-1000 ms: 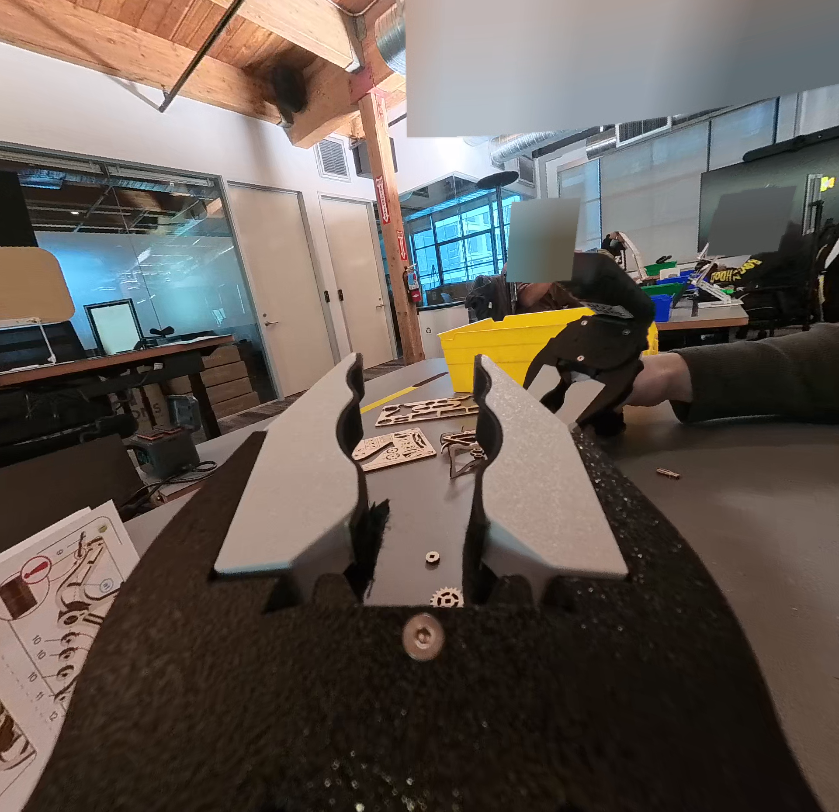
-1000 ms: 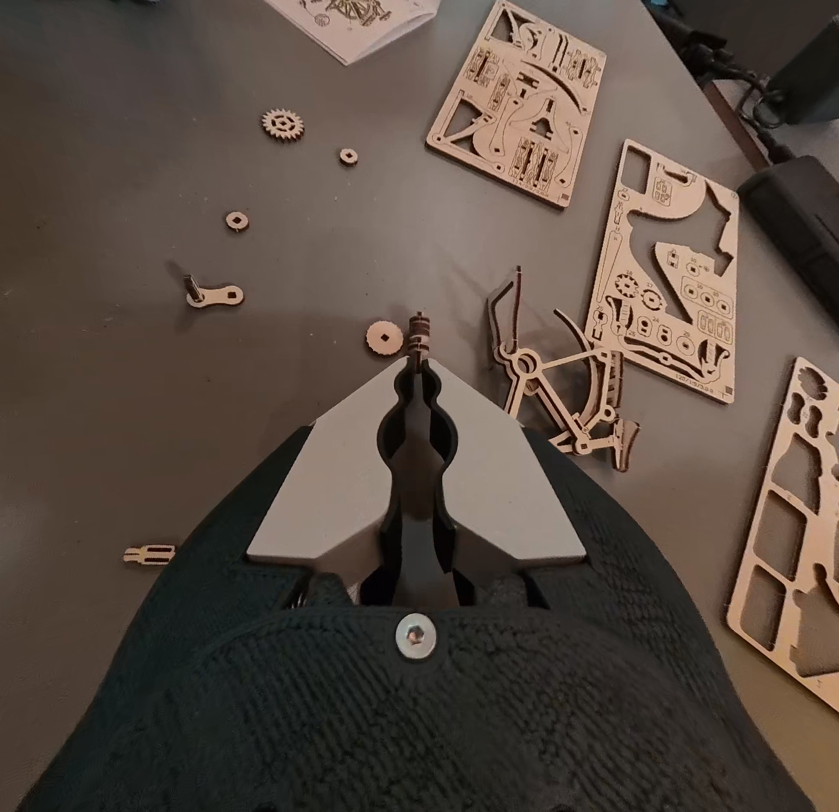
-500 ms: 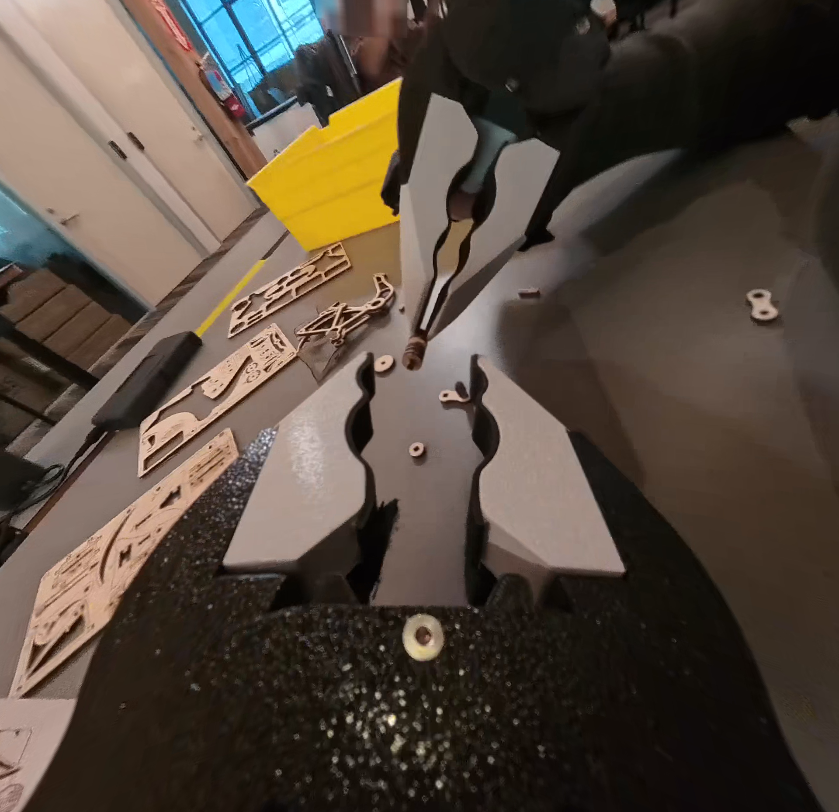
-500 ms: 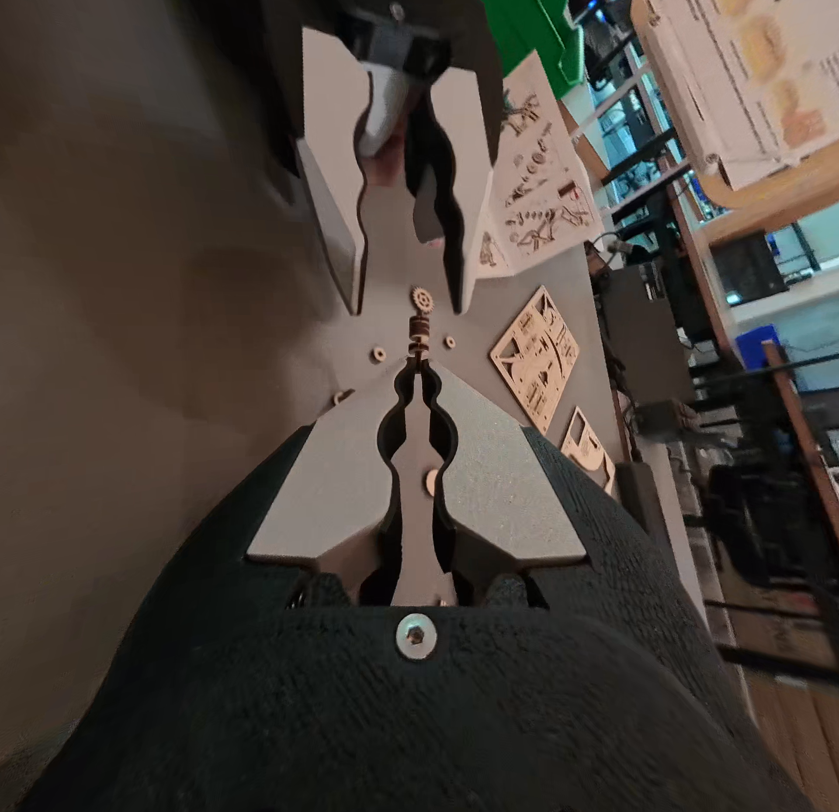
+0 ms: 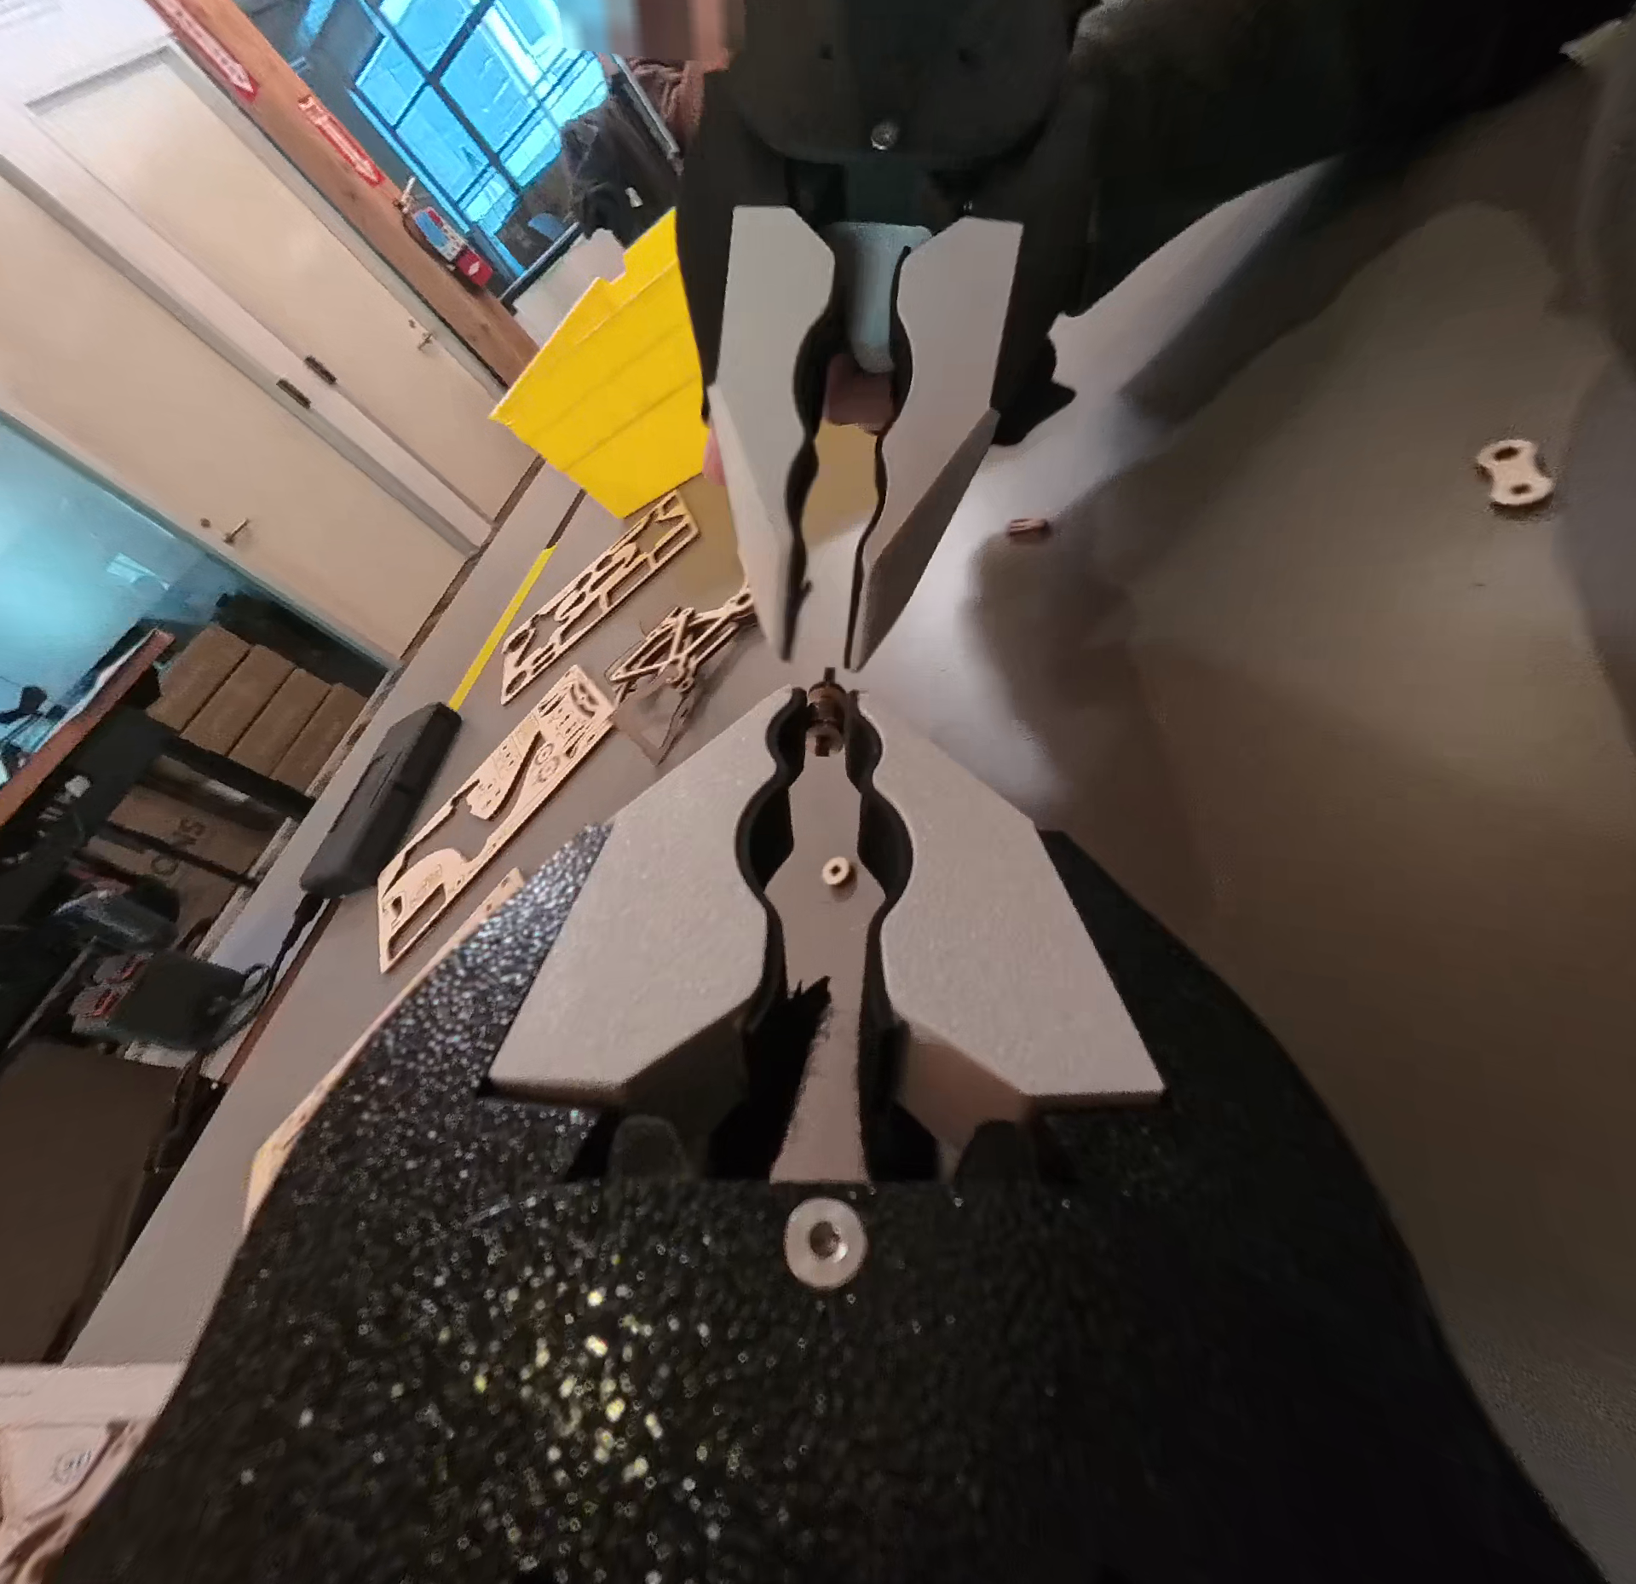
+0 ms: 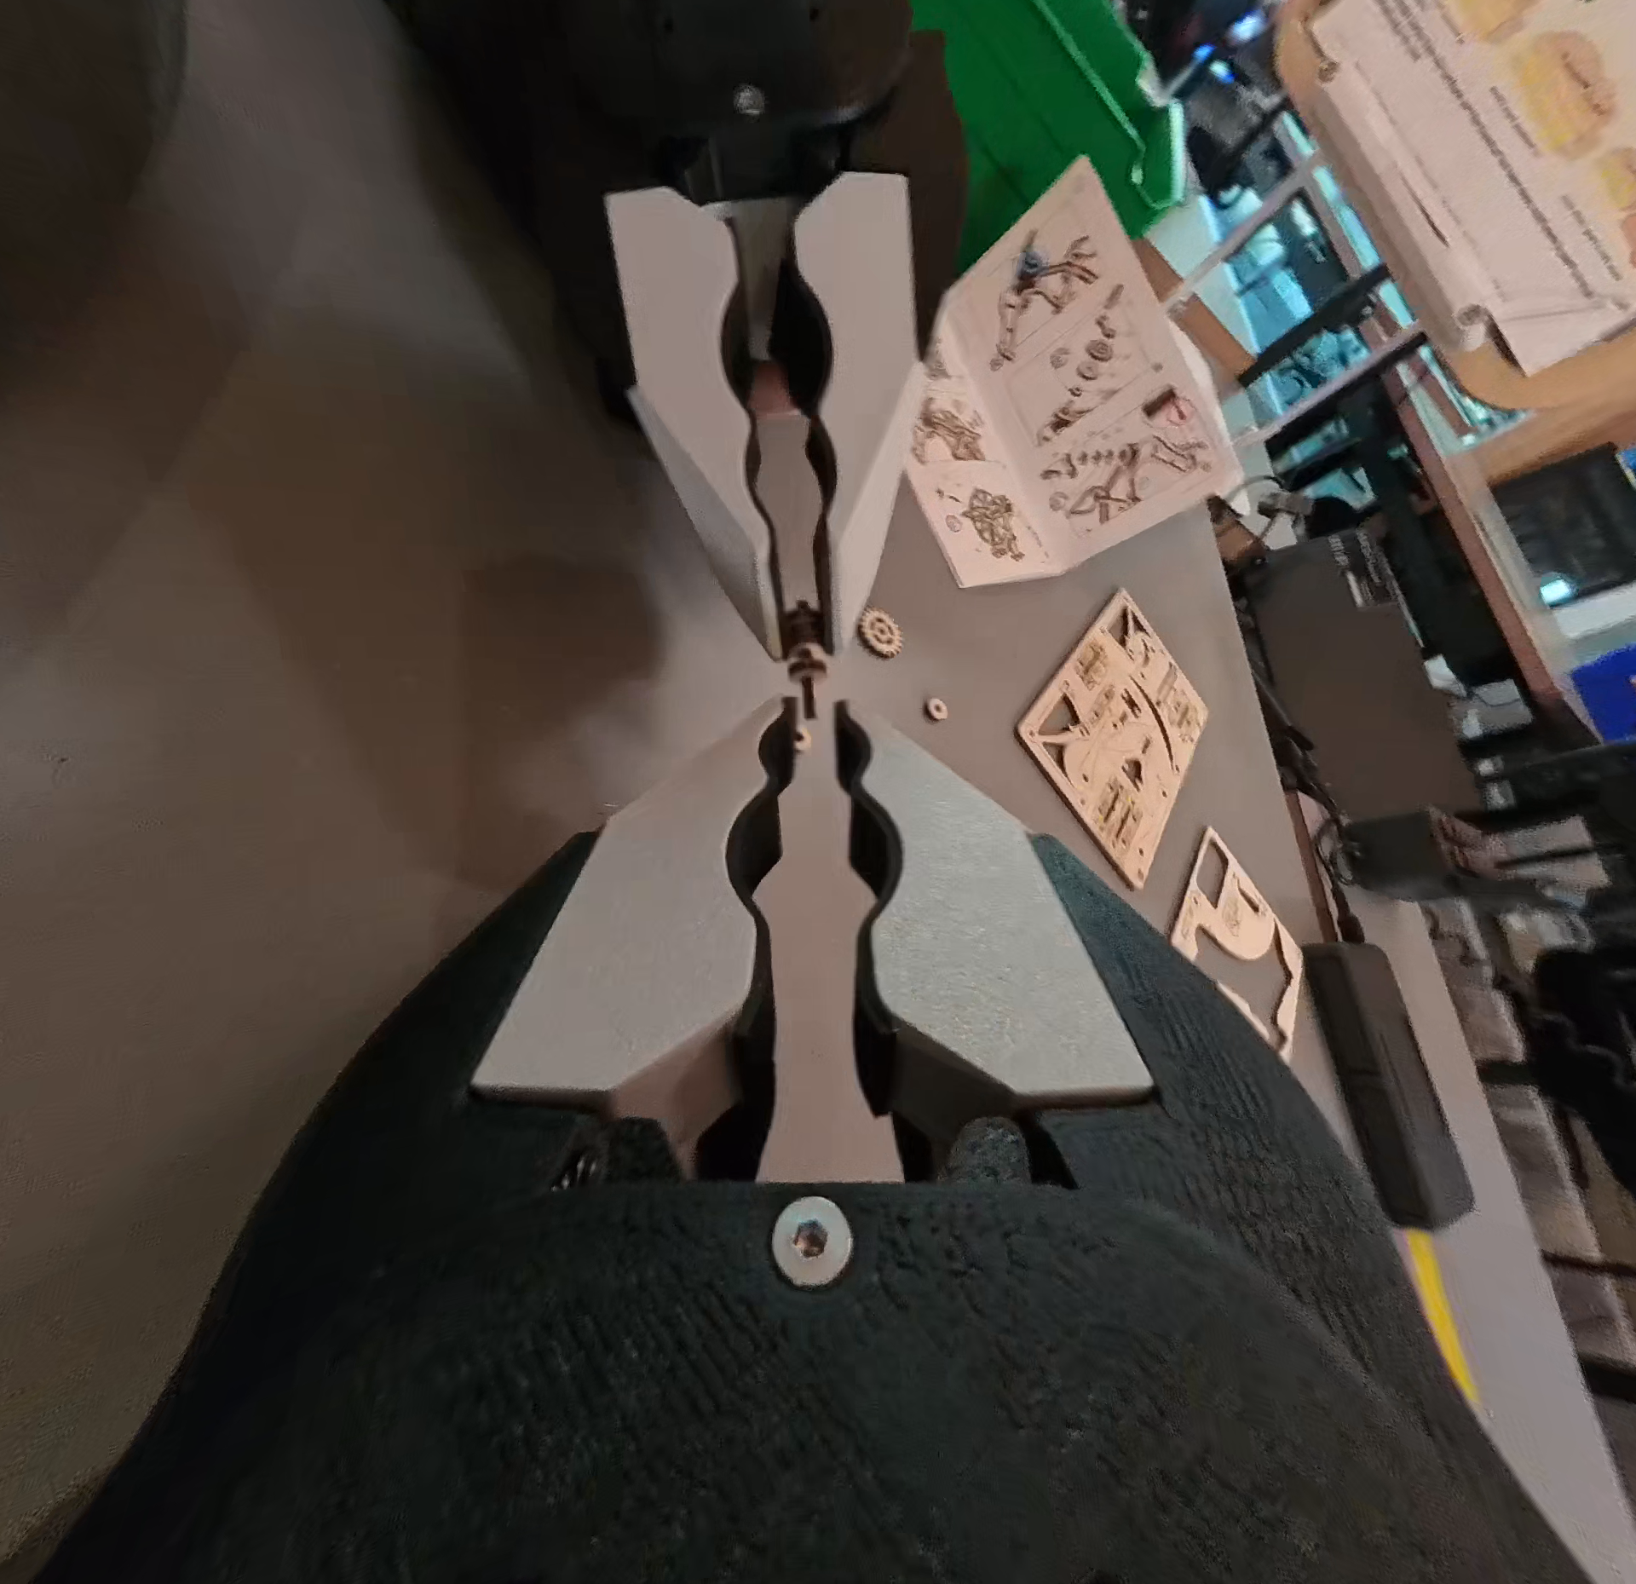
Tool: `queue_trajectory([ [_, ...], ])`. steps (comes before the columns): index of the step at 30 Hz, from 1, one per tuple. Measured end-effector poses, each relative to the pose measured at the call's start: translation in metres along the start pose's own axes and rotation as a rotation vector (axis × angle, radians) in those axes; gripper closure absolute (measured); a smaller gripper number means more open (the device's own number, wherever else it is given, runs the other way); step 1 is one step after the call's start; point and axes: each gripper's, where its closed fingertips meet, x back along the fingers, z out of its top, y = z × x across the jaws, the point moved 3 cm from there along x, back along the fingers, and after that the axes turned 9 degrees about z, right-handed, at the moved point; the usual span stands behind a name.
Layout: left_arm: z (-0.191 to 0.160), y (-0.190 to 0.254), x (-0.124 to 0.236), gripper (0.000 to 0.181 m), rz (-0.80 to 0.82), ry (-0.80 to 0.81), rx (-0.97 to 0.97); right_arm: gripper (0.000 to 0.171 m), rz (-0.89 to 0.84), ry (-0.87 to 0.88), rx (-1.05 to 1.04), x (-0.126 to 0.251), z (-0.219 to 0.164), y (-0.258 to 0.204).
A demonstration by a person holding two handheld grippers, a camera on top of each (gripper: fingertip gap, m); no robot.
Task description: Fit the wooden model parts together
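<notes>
Two grippers meet tip to tip above the grey table (image 5: 1328,745). The left gripper (image 5: 823,711) is clenched on the small wooden axle assembly (image 5: 823,718), a short pin carrying stacked discs, held at 12 o'clock of its own view. The right gripper (image 6: 810,714) stands slightly parted; its tips flank the pin's free end without gripping it.

Handling, as a judgement: the assembly is very light, stiff, thin laser-cut plywood, brittle across the pin and easily twisted out of line. Take hold on the disc stack, not on the bare pin, with gentle pressure.

Loose parts lie on the table: a gear (image 6: 881,631) at 1 o'clock of the right tips, a washer (image 6: 936,708) at 3 o'clock, and part sheets (image 6: 1115,736) beyond.
</notes>
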Motion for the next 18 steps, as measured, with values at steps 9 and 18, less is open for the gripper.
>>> queue_trajectory([
  [9, -0.018, -0.024, 0.003, 0.175, 0.095, -0.052, 0.088, 0.136, 0.000, -0.193, -0.568, 0.003, -0.087, 0.029],
  [18, -0.025, -0.029, 0.002, 0.175, 0.089, -0.060, 0.151, 0.148, 0.017, -0.177, -0.638, 0.001, -0.089, 0.030],
])
